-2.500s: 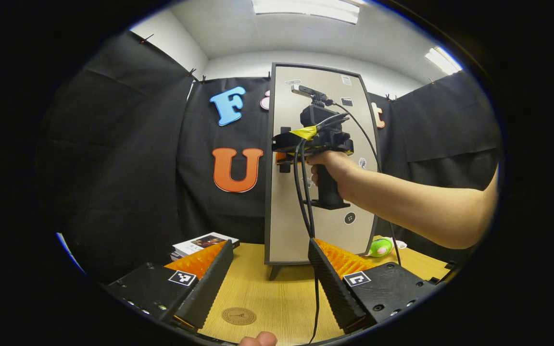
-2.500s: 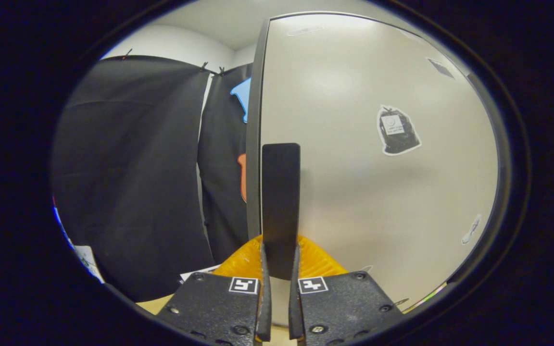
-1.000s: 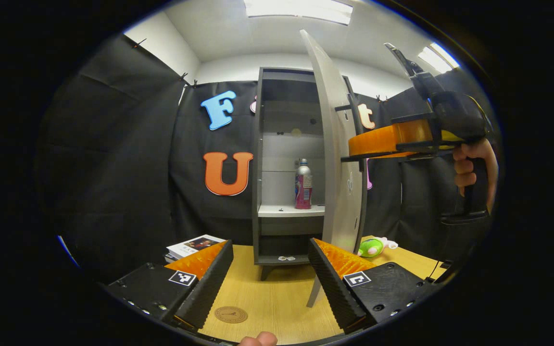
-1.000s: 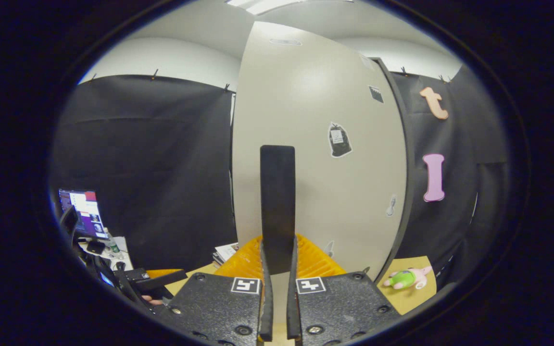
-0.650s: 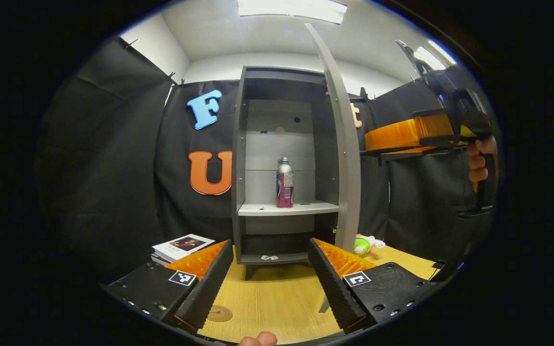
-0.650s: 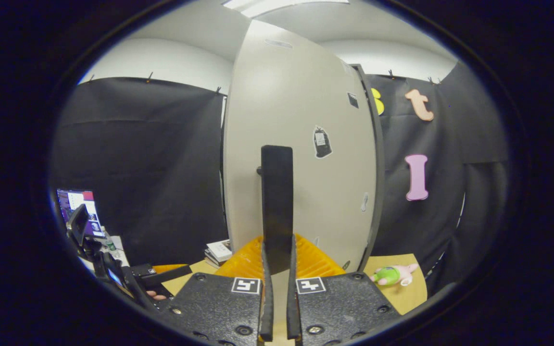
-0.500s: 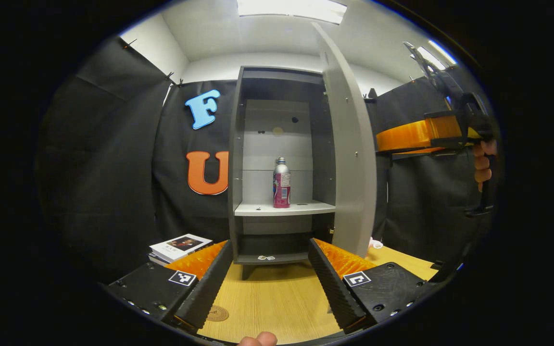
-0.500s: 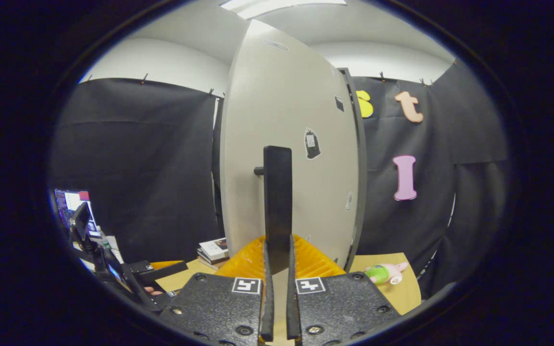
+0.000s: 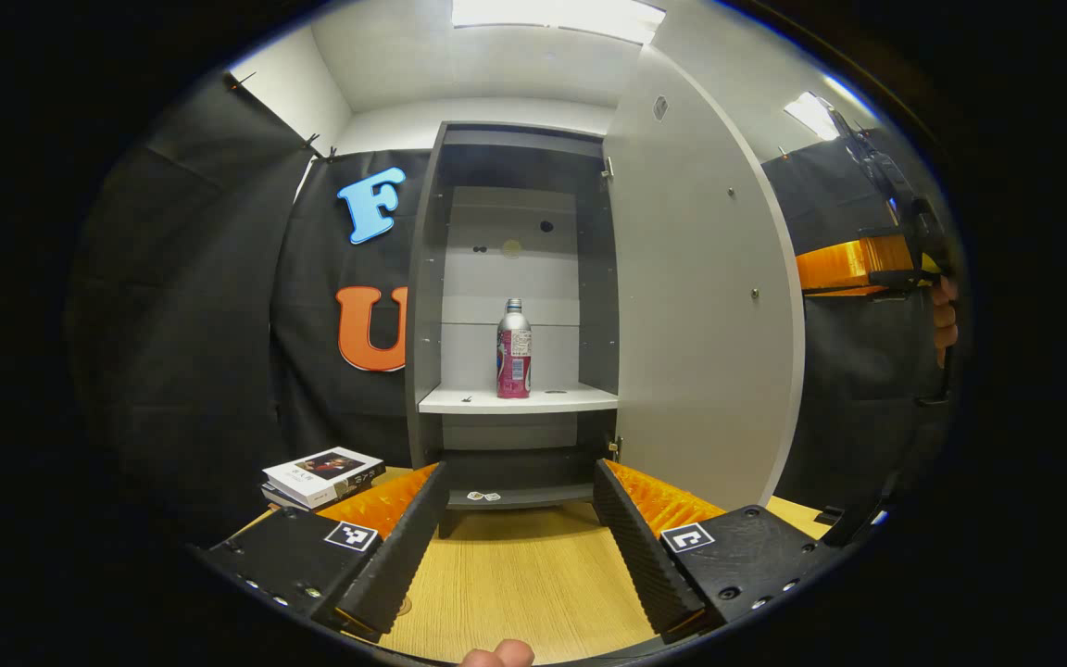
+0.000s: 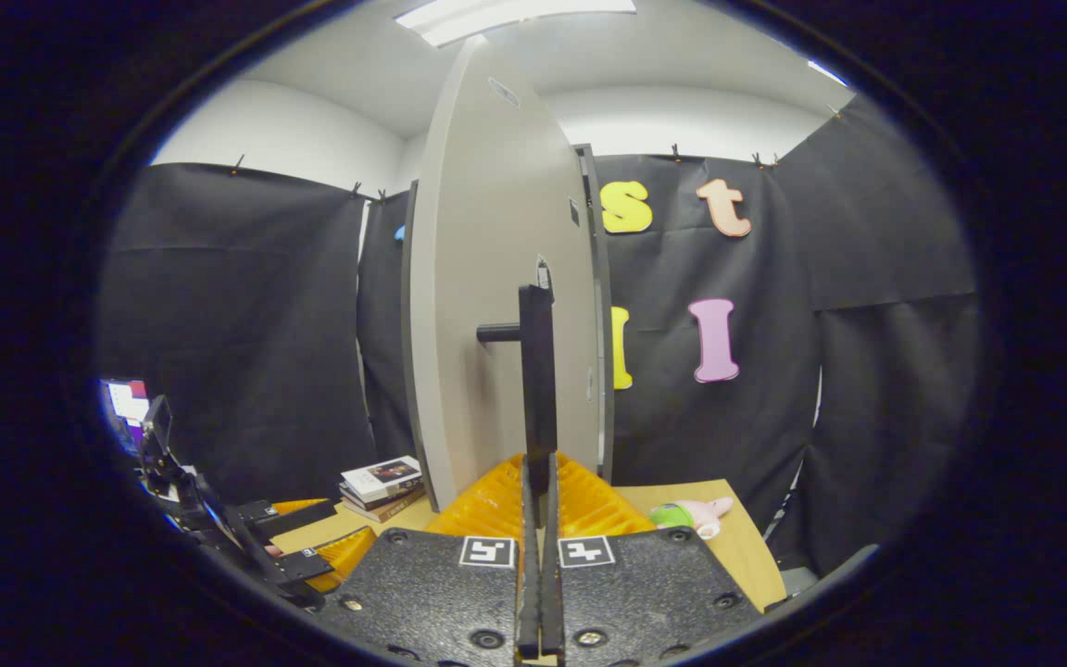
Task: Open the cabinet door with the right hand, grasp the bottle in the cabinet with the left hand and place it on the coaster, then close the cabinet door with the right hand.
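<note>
The grey cabinet stands open. A silver bottle with a pink label is upright on its middle shelf, straight ahead between my left gripper's fingers. My left gripper is open and empty, low over the wooden table and well short of the cabinet. The door is swung out to the right. In the right gripper view the door is nearly edge-on, and my right gripper is shut on its black bar handle. A sliver of the round coaster peeks out beside the left finger.
A stack of books lies on the table left of the cabinet. A green and pink plush toy lies behind the door at the right. A hand holds the right gripper at the far right edge.
The right gripper has pulled the door from shut to wide open, which uncovered the bottle on its shelf. The left gripper has stayed open and drifted a little.
</note>
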Motion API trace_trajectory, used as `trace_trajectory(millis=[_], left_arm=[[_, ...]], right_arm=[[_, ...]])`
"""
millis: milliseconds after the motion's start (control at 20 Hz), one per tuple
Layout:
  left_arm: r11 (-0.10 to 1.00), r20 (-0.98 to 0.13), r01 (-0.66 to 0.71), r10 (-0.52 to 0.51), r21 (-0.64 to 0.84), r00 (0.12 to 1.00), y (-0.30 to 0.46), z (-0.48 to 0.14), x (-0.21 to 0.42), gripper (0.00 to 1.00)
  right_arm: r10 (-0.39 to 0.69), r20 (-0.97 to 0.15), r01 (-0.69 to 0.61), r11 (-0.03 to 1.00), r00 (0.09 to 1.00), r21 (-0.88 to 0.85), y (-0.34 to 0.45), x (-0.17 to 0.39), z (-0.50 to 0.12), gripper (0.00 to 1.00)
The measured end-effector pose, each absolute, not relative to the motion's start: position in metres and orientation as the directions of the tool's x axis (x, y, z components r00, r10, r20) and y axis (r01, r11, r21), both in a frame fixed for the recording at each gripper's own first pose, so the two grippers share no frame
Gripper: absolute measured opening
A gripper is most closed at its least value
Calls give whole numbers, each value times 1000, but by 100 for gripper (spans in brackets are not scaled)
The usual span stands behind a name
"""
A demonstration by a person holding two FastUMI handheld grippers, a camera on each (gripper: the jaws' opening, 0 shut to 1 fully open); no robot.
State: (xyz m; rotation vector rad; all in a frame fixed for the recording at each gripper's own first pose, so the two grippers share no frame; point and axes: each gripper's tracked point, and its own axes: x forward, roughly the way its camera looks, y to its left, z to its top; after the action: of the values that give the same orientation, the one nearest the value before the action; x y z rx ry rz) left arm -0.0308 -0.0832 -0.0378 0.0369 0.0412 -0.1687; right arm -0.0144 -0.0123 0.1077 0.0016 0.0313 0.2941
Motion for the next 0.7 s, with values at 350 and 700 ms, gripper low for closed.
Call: trace_trajectory(millis=[350,700], left_arm=[[983,-56,177,-175,39,983,-92,-43,-31,95],[984,-57,175,-172,42,983,-100,-47,-29,95]], right_arm=[[202,-11,-203,979,979,-11,-35,-12,107,4],[210,7,-210,977,978,-29,-42,-14,109,4]])
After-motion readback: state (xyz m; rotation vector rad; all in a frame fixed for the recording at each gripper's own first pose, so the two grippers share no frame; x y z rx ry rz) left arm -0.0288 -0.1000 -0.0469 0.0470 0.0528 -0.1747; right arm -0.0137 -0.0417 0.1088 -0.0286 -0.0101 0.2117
